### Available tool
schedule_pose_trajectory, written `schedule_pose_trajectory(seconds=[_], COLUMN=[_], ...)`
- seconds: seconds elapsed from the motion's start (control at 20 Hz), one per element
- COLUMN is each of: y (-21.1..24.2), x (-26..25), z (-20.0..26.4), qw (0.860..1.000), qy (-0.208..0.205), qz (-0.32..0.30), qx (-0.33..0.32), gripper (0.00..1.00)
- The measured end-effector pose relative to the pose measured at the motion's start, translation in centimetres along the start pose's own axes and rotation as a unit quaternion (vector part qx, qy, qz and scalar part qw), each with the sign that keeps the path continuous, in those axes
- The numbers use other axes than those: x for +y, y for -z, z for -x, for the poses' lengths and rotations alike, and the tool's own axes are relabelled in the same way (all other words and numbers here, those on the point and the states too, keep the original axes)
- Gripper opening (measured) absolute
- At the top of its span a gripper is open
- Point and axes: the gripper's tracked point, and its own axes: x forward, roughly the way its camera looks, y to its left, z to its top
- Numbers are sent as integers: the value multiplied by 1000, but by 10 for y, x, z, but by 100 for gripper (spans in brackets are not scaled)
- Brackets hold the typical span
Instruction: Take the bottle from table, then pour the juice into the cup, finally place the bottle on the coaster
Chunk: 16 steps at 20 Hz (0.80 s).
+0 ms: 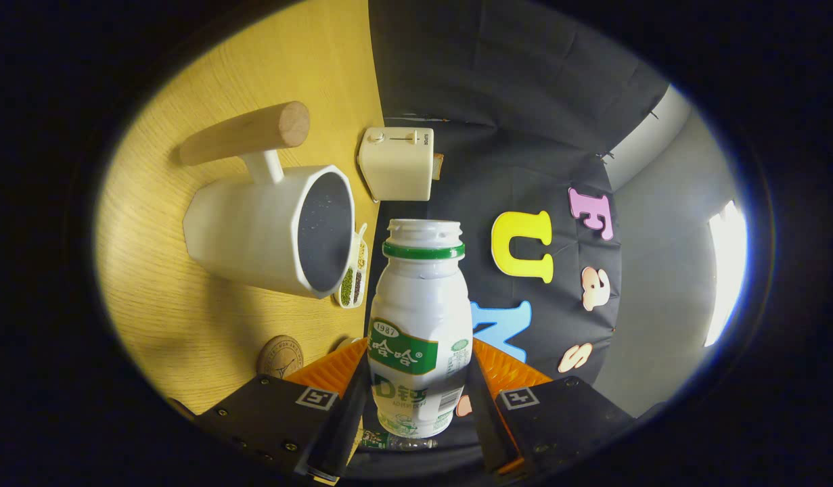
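**Bottle clamped in the tongs, tipped beside the cup**

The tongs (419,406) are clamped on the bottle (419,331), one finger pressing each side of its lower body near the label. The bottle is white with a green label and a green ring below its neck; its cap is off and the open mouth points to 12 o'clock, straight ahead of the fingers. The whole view is rolled over, so the worktop (186,325) stands on edge from 7 to 12 o'clock and the booth wall takes the 1 to 5 o'clock side.

At 9 o'clock from the left finger, close by, a round coaster (279,356) lies flat on the worktop, apart from the bottle.

Farther out, at 10 o'clock from the bottle's mouth, sits the white cup (267,230), faceted, with a dark inside and a wooden handle (247,134) on a white stem. Its rim is near the bottle's mouth, but I cannot tell whether any juice is flowing or what lies inside.

Tucked against the cup's rim, at 9 o'clock from the bottle's shoulder, is a small dish (354,274) holding what may be beans or seeds, too small to be sure.

Farthest off, at 12 o'clock beyond the mouth, a cream toaster (397,164) stands at the worktop's far edge against the wall.
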Motion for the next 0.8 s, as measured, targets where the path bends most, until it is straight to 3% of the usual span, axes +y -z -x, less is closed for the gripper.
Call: schedule_pose_trajectory(seconds=[0.35, 0.8], y=[3, 9], x=[-1, -3], z=[-1, -1], qw=[997, 976], qy=[-13, -36], qz=[-78, -215], qx=[0, -3], gripper=[72, 72])
